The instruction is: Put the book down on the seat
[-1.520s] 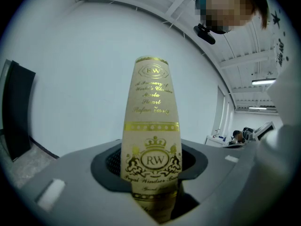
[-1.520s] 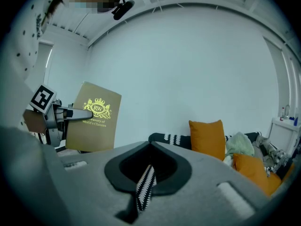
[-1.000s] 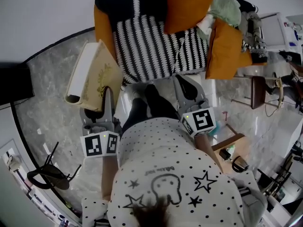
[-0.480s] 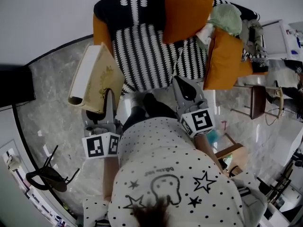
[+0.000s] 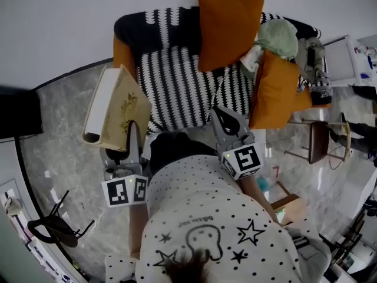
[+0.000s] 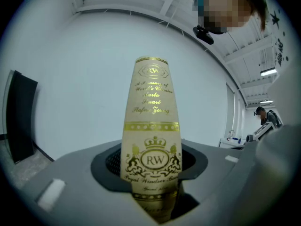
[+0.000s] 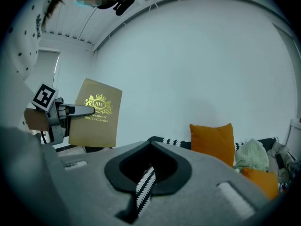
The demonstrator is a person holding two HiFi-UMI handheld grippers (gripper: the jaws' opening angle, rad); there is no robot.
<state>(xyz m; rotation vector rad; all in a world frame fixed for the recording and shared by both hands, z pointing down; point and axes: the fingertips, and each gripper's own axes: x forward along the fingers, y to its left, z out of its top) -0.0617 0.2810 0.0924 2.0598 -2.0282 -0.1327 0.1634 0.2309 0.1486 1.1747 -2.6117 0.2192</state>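
A cream hardback book (image 5: 118, 108) with gold print stands upright in my left gripper (image 5: 134, 130), whose jaws are shut on its lower edge. It hangs above the floor, just left of the sofa's black-and-white striped seat (image 5: 171, 87). In the left gripper view the book's spine (image 6: 152, 140) rises from between the jaws of the left gripper (image 6: 155, 194). My right gripper (image 5: 221, 115) is shut and holds nothing, its tip at the seat's front edge. The right gripper view shows the book (image 7: 96, 119) held off to the left, and only a thin slit between the jaws of the right gripper (image 7: 141, 194).
Two orange cushions (image 5: 228, 25) (image 5: 275, 90) and a pale green bundle (image 5: 280, 37) fill the sofa's back and right side. A small brown stool (image 5: 321, 128) stands to the right, and a black chair (image 5: 53, 229) at the lower left. My dotted shirt hides the floor below.
The sofa has come lower and nearer in the head view, so both grippers now reach closer to the seat's front edge. The book has stayed gripped and upright.
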